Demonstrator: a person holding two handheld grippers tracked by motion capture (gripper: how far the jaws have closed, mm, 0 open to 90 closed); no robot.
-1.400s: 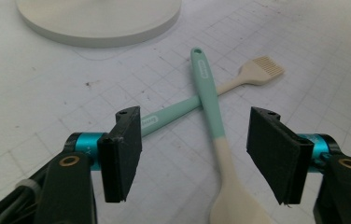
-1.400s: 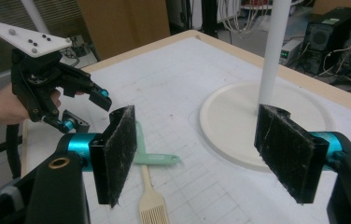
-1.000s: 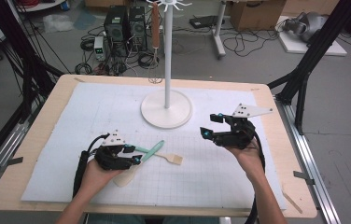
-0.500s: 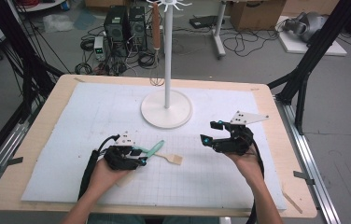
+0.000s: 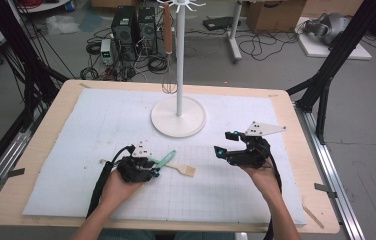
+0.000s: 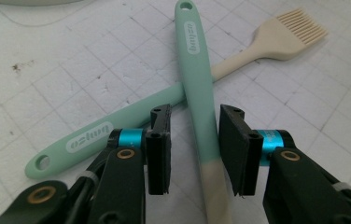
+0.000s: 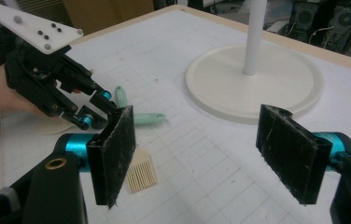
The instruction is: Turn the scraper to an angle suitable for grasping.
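Two mint-handled utensils lie crossed on the white mat. The basting brush (image 6: 276,42) has a cream bristle head (image 5: 189,171), and its handle runs under the second utensil (image 6: 200,107), which turns cream at its near end. My left gripper (image 6: 193,116) straddles that upper handle (image 5: 166,159); its jaws have just been closing, and a gap still shows beside the handle. Right of the stand, my right gripper (image 5: 225,143) hovers open with nothing between its pads (image 7: 117,154). From there I see the left gripper (image 7: 96,108) low over the handles (image 7: 148,118).
A white stand with a round base (image 5: 178,116) rises at the mat's back centre. A whisk (image 5: 169,82) with a wooden handle hangs from its top hooks. The wooden table edge (image 5: 321,200) frames the mat. Cables and computer cases sit on the floor behind.
My left gripper has slid right and slightly down to the crossed utensils, and its jaws have narrowed around the upper handle. The right gripper has stayed in place.
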